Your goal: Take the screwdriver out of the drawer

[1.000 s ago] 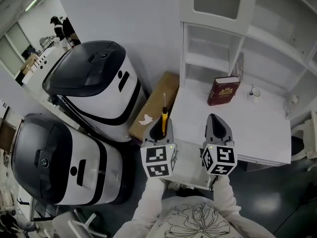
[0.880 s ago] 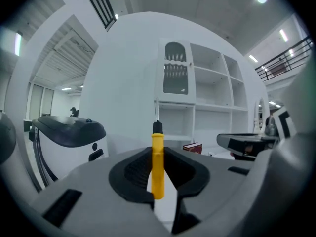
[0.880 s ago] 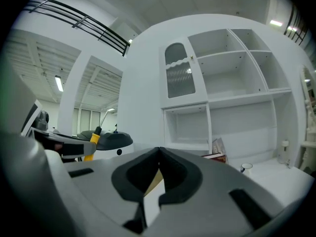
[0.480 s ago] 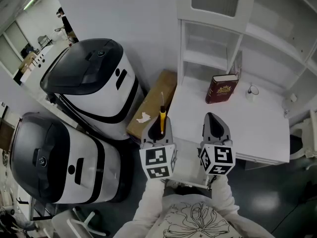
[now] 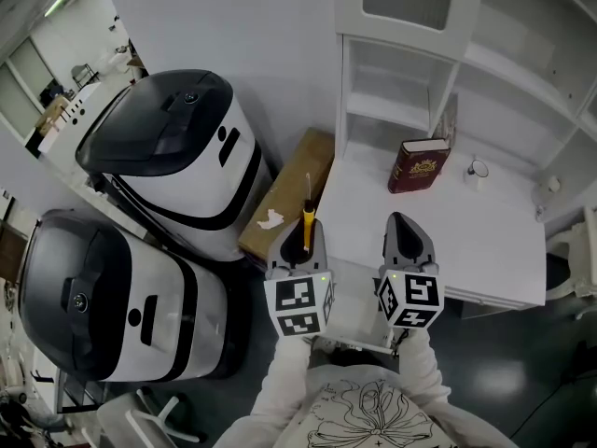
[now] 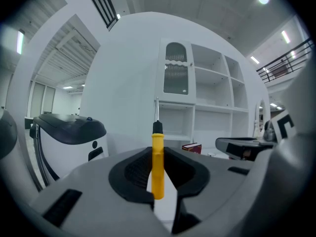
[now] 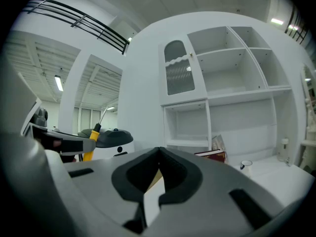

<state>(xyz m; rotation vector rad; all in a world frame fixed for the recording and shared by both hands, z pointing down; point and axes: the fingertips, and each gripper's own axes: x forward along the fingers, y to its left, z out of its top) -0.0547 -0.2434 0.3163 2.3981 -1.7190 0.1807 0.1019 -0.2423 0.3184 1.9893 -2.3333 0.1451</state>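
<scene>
My left gripper (image 5: 306,233) is shut on a yellow-handled screwdriver (image 5: 309,218), which stands upright with its thin metal shaft pointing up. In the left gripper view the screwdriver (image 6: 157,164) sits clamped between the black pads of the left gripper (image 6: 158,171). My right gripper (image 5: 404,224) is held beside it over the front of the white desk (image 5: 485,241), shut with nothing in it. The right gripper (image 7: 159,174) shows its pads meeting at the tips in its own view, with the screwdriver (image 7: 91,142) off to the left. No drawer shows in any view.
A dark red book (image 5: 420,168) leans upright on the desk by a small white cup (image 5: 478,172). White shelves (image 5: 401,110) rise behind. Two large white and black machines (image 5: 168,157) stand to the left, beside a cardboard box (image 5: 284,199).
</scene>
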